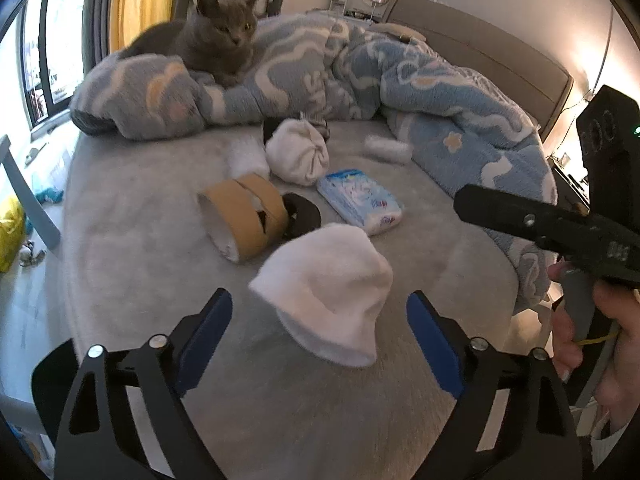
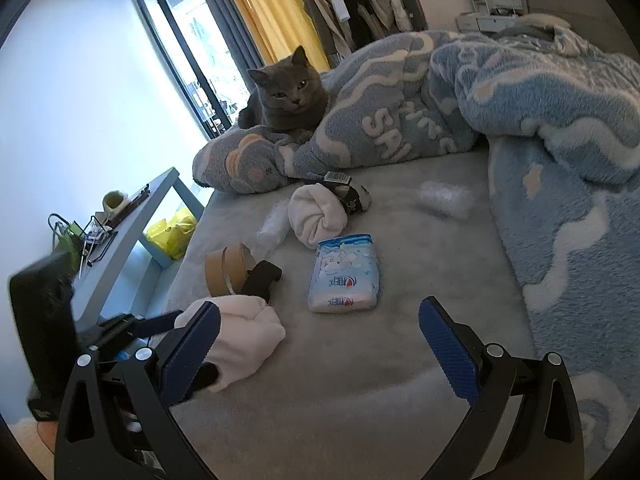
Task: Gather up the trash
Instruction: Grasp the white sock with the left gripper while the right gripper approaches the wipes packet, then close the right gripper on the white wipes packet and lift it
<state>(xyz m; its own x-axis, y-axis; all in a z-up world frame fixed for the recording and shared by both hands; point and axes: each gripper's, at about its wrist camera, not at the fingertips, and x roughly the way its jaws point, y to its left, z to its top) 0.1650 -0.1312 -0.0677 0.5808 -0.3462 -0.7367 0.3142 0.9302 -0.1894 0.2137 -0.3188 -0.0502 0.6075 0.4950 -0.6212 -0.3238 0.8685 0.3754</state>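
Several items lie on the grey bed sheet point(image 1: 140, 280). A white rolled sock point(image 1: 328, 296) lies just ahead of my open, empty left gripper point(image 1: 320, 320); it also shows in the right wrist view point(image 2: 240, 332), where it is beside the left finger. My right gripper point(image 2: 320, 332) is open and empty, pointing toward a blue-white tissue pack point(image 2: 344, 276) point(image 1: 360, 200). A brown tape roll point(image 1: 244, 220) point(image 2: 228, 272), a black item point(image 1: 300, 216), a second white sock ball point(image 1: 298, 156) point(image 2: 316, 216), clear plastic wrap point(image 2: 444, 200) point(image 1: 388, 148) and a dark wrapper point(image 2: 344, 188) lie farther back.
A grey cat point(image 1: 208, 40) point(image 2: 288, 96) sits on a bunched blue-and-white blanket point(image 1: 420, 92) point(image 2: 540, 100) covering the bed's far and right side. A blue side table point(image 2: 120, 264) and a yellow bag point(image 2: 172, 232) stand left of the bed. My right gripper's body point(image 1: 560, 228) is at the right in the left wrist view.
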